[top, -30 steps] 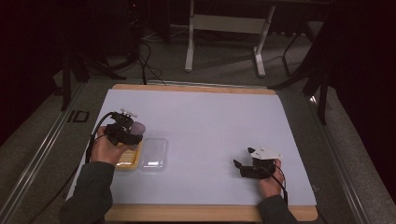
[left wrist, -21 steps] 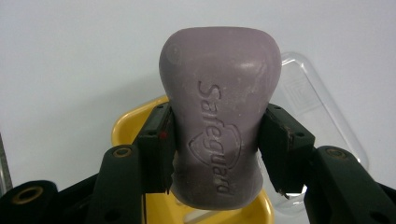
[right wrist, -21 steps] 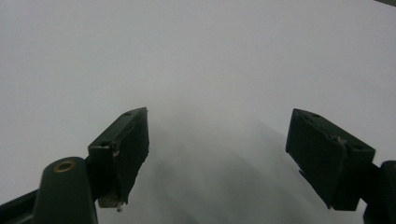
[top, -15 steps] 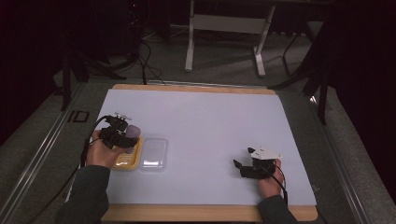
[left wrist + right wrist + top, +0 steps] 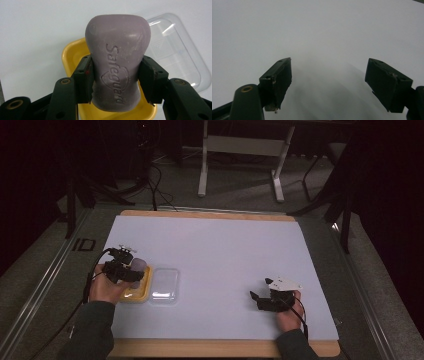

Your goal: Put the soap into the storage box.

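A dim room with dark stands and cables on the floor surrounds a wooden table covered by a large white sheet. Near the tabletop's left edge, toward the front, sits a shallow yellow plastic soap tray, and just beside it, on the side toward the middle of the tabletop, lies a clear rectangular plastic lid. The left gripper is clamped on a mauve bar of soap stamped "Safeguard", pinching its long sides and holding it over the tray; whether the bar touches the tray cannot be told. The right gripper rests near the front right corner, well apart from the tray, its jaws spread wide with nothing between them. By the look of it, the soap is picked up and nearly placed; setting it down, letting go and probably fitting the lid are left.
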A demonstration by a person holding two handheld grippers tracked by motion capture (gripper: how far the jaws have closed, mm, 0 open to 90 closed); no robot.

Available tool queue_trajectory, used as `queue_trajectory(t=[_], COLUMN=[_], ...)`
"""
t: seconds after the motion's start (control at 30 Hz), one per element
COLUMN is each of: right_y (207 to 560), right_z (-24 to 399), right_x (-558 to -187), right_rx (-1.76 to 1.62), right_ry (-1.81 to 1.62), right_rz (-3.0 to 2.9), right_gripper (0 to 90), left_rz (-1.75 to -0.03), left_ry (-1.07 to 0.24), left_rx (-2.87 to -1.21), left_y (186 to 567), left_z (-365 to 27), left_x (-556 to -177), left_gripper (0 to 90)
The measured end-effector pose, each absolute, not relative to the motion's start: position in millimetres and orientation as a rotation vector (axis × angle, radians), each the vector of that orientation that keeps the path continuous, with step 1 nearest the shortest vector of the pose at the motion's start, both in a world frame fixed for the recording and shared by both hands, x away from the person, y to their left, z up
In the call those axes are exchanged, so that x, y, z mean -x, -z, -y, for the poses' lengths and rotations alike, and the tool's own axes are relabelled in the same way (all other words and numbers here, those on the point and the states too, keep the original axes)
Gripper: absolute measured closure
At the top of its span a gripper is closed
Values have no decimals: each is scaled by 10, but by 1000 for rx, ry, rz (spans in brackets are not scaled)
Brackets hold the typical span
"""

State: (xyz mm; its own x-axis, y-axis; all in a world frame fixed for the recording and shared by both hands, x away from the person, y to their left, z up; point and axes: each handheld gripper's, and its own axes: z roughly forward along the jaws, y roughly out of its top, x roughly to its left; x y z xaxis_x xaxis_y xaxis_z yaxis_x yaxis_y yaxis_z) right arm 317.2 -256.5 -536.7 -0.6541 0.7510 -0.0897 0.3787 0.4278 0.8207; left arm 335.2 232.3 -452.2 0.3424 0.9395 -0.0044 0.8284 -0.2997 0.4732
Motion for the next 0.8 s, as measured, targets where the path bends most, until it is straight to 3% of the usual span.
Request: queue_trajectory(t=[0.8], right_y=[5368], right_z=[2563], right_x=[-3172], right_rx=[-955], right_ry=[-1120], right_rz=[-2239], right_gripper=[211], left_rz=[-1659], left_ry=[-359], left_rx=[-2237], left_y=[4774], left_z=[-2325], left_x=[-3350], left_gripper=[495])
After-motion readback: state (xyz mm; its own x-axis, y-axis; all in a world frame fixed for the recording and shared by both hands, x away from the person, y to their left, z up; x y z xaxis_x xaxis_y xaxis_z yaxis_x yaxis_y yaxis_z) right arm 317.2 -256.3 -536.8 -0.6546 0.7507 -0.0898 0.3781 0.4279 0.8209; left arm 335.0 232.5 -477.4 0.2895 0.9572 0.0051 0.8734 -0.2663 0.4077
